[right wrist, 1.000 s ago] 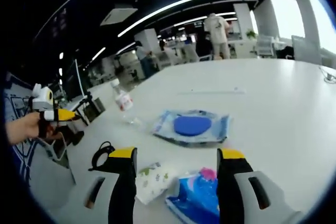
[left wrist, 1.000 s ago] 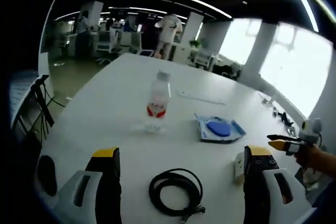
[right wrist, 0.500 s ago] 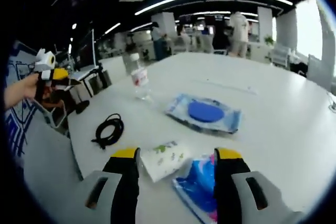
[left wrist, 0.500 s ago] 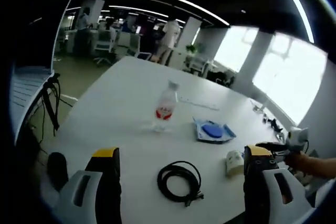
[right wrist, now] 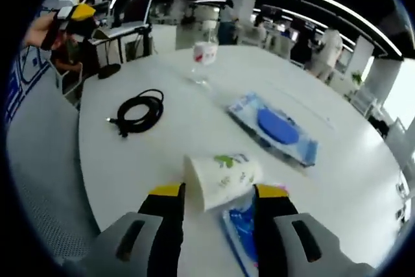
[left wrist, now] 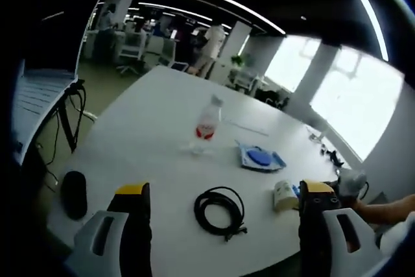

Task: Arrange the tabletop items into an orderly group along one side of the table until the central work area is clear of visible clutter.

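Note:
In the right gripper view a white paper cup (right wrist: 224,178) lies on its side on the white table (right wrist: 162,154). My right gripper (right wrist: 219,191) is open, with one jaw on each side of the cup's near end. A blue packet (right wrist: 238,228) lies under the right jaw. Beyond are a blue wipes pack (right wrist: 275,128), a coiled black cable (right wrist: 139,111) and an upright bottle (right wrist: 204,56). A hand holds the left gripper (right wrist: 74,14) high at the far left. In the left gripper view my left gripper (left wrist: 224,189) is open above the table edge. It faces the cable (left wrist: 220,204), the cup (left wrist: 283,194), the bottle (left wrist: 206,128) and the wipes pack (left wrist: 260,158).
A black oval object (left wrist: 74,194) lies near the table's left corner and also shows as the dark object (right wrist: 109,69). A white power strip (left wrist: 249,128) lies behind the bottle. A person's arm (left wrist: 389,209) is at the right. Desks, chairs and people fill the room beyond.
The right gripper has moved down and forward over the cup, and its jaws have narrowed slightly. The left gripper has pulled back and up, so more of the table edge shows.

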